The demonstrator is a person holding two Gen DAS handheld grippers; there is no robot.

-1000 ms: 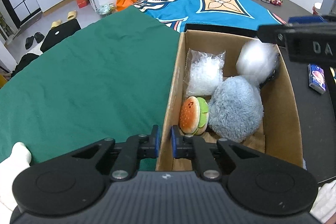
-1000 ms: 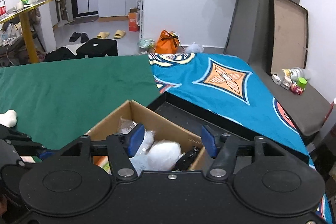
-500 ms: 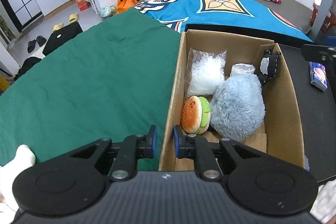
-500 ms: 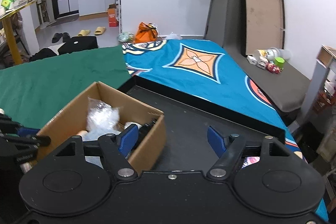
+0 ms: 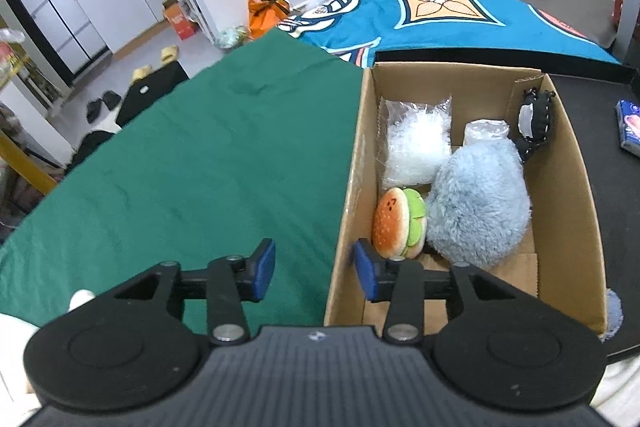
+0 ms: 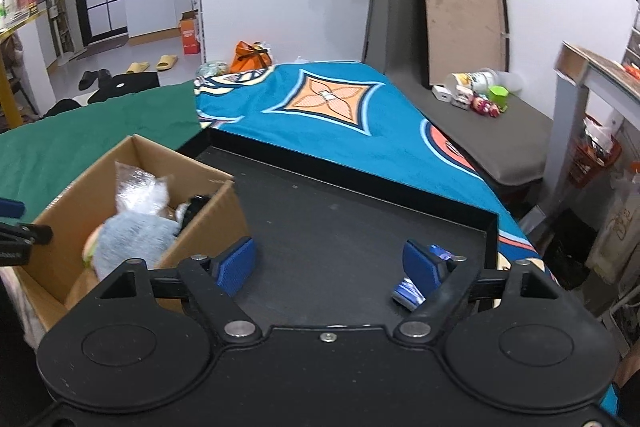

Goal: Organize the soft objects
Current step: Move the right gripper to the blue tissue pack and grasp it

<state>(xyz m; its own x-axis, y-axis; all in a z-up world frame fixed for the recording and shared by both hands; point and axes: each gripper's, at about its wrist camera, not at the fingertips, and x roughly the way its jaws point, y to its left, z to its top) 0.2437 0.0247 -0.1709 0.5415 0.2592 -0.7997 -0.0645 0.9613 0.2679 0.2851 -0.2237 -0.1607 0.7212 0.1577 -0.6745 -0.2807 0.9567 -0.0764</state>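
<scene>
A cardboard box [image 5: 576,187] [image 6: 72,183] holds a grey-blue plush [image 5: 478,199] [image 6: 132,235], a burger plush [image 5: 400,223], a clear bag of white filling [image 5: 416,143] [image 6: 140,191], a small white packet [image 5: 486,133] and a black item [image 5: 534,123]. My left gripper [image 5: 315,271] is open, its fingers astride the box's left wall near the front corner. My right gripper [image 6: 334,265] is open and empty over the black tray [image 6: 344,219], right of the box. A blue tissue pack [image 6: 412,287] [image 5: 630,127] lies by its right finger.
A green cloth [image 5: 192,163] covers the surface left of the box. A blue patterned cloth [image 6: 340,107] lies beyond the tray. Small toys and cups [image 6: 480,95] stand at the far right. A white soft thing [image 5: 80,301] shows at the lower left.
My left gripper has opened from nearly shut on the box's left wall. My right gripper has swung right, away from above the box, to over the black tray.
</scene>
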